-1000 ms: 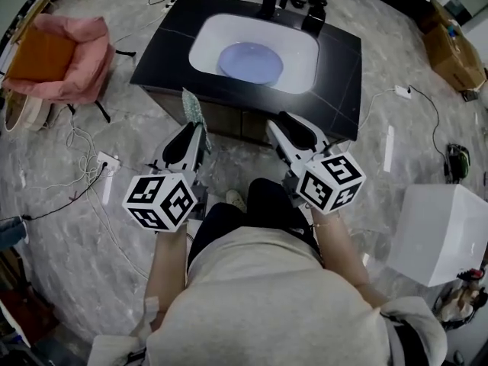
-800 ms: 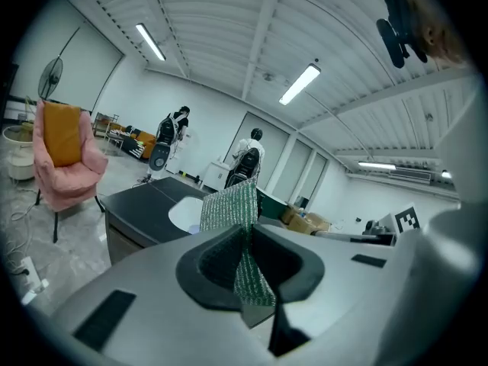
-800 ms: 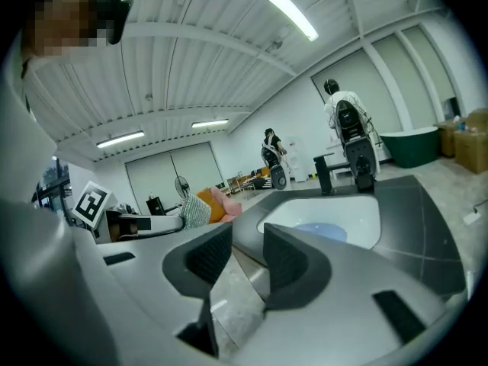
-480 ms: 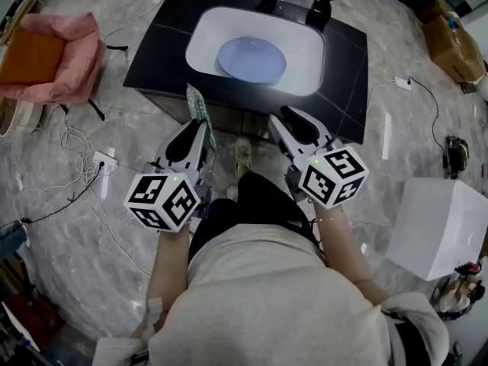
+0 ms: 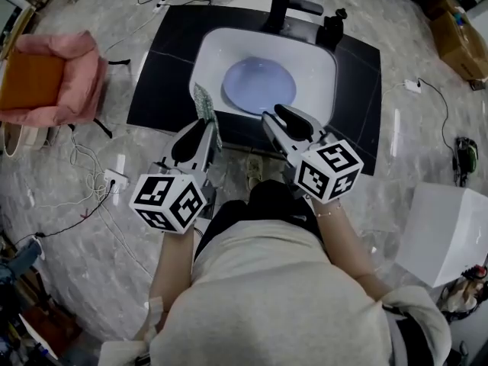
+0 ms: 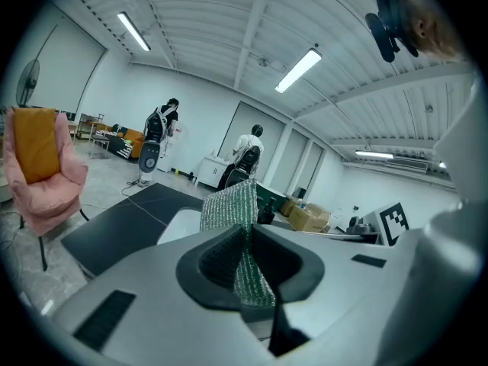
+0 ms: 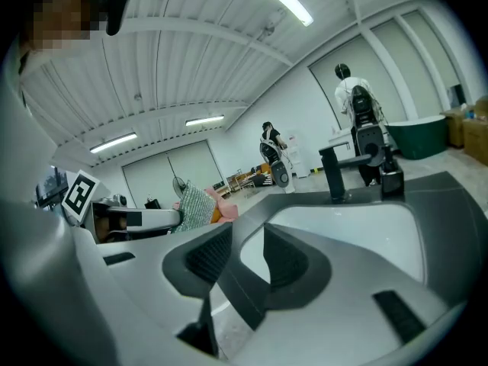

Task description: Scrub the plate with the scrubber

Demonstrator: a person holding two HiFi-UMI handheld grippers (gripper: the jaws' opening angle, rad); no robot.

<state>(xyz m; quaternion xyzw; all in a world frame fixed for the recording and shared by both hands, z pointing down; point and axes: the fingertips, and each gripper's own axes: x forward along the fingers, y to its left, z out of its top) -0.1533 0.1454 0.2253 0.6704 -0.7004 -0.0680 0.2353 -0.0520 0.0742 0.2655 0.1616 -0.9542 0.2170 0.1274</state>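
The pale blue round plate (image 5: 259,86) lies flat in the white oval sink basin (image 5: 207,56), about the middle of it and a little toward the near rim. Nothing touches it. The basin is sunk into the black stone surface (image 5: 164,75), with the black tap (image 5: 288,6) standing at the far edge.

You carry the green and silver mesh scrubber (image 6: 229,212) in your left gripper (image 6: 248,242). Its fingers (image 6: 217,258) are closed tight on the pad's lower part, and the rest of the pad stands up past the tips. In the head view the pad hangs over the near edge of the surface, at the basin's near left corner, and is well clear of the plate.

Your right gripper (image 7: 248,254) hovers just beside it, over the basin's near rim. Its fingers (image 7: 210,258) stand apart and hold nothing; only the basin shows through the gap.

I judge this to be the approach: the scrubber is in hand and the scrubbing has not begun. Next, carry the left gripper forward over the rim and tip it down until the free mesh, not the fingertips, meets the plate's face. The right gripper could pinch the plate's near rim to stop it sliding.
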